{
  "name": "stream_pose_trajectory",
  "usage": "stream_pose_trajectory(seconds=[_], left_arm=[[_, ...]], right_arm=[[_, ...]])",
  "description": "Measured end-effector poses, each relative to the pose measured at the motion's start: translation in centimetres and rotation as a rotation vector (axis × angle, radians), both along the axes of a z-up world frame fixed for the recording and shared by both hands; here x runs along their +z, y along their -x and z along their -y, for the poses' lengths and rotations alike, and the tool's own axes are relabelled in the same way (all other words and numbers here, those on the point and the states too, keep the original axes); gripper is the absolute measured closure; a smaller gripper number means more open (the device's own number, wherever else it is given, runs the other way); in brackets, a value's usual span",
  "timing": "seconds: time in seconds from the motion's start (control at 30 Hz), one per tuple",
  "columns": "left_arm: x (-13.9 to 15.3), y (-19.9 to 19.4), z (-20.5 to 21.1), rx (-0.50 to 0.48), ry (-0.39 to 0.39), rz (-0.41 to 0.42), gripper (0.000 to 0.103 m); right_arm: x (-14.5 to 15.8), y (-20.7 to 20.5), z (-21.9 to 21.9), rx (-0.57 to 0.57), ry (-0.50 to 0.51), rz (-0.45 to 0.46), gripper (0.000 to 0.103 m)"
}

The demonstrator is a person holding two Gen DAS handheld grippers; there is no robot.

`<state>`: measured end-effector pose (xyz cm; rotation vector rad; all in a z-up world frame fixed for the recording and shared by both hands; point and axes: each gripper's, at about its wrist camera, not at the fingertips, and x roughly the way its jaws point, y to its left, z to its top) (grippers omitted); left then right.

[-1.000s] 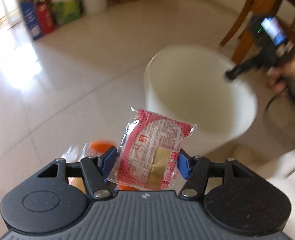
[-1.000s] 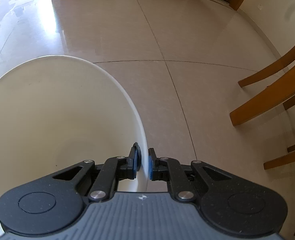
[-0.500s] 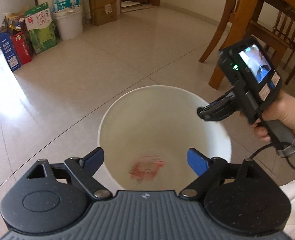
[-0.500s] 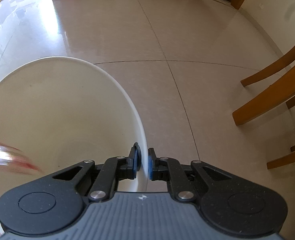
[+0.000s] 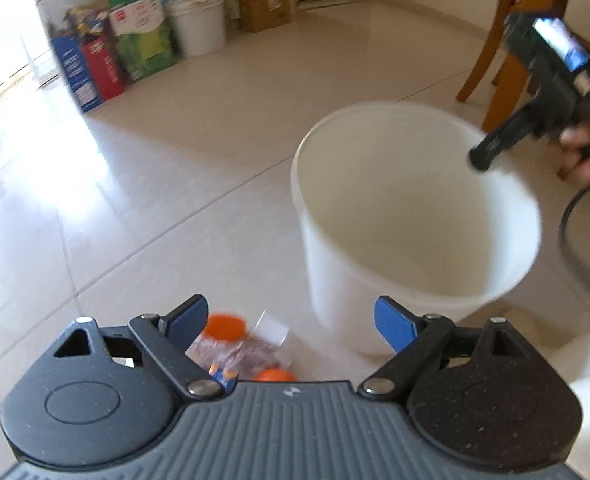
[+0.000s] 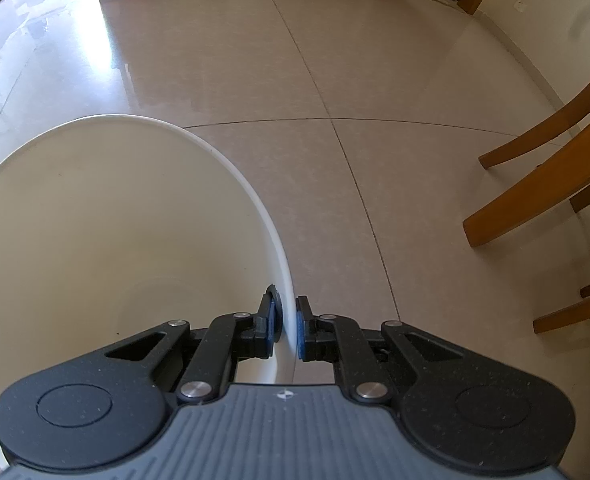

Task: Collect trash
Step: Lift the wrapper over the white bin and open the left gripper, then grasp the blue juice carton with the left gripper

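White plastic bucket [image 5: 415, 216] rim is clamped by the right gripper [image 6: 286, 328], while clear orange-capped wrappers [image 5: 239, 346] are seen on the floor just below the spread-open, empty, nearer left gripper [image 5: 291, 326].

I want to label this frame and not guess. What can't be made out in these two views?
- Left wrist view: the trash on the floor, orange bits under clear wrap, is blurred and partly behind the open left gripper; its kind is unreadable.
- Both views: the white bucket bottom is hidden by its own wall, contents unknown.
- Right wrist view: the right gripper clamps the rim; the left gripper is out of frame.
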<state>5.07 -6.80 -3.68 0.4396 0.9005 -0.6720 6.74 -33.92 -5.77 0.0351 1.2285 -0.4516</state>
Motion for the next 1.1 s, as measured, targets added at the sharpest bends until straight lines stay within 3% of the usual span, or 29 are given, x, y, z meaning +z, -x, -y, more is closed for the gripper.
stream_pose_trajectory(seconds=[0.13,0.27,0.37,0.43,0.6,0.77,0.9,1.1], left_arm=[[-4.0,0.9,-2.3,0.072,-0.019,-0.028,0.013],[-10.0,1.8,-5.2,0.187,-0.052,-0.054,0.014],[-15.1,1.8,-7.3,0.300,-0.073,-0.110,0.024],[-17.9,2.1,-8.3,0.352,-0.094,-0.099,0.027],[-22.3,1.9,-9.0,0.403,-0.102,-0.150,0.029],[-24.3,1.8,-8.9,0.403,-0.090,-0.162,0.034],[-25.0,1.2,-8.8,0.392,-0.091,-0.183,0.050],[-25.3,1.2,-8.7,0.380,-0.089,-0.184,0.050]], right_arm=[[-0.1,0.0,-0.2,0.000,0.006,-0.001,0.090],[-0.2,0.0,-0.5,0.004,0.014,-0.001,0.090],[-0.3,0.0,-0.8,0.008,0.026,-0.001,0.090],[-0.3,-0.1,-1.0,0.005,0.033,-0.005,0.089],[-0.3,-0.2,-1.2,-0.005,0.034,-0.005,0.089],[-0.3,-0.3,-1.3,-0.002,0.043,-0.007,0.088],[-0.3,-0.3,-1.5,-0.003,0.051,-0.010,0.088],[-0.4,-0.4,-1.7,-0.004,0.053,-0.010,0.088]])
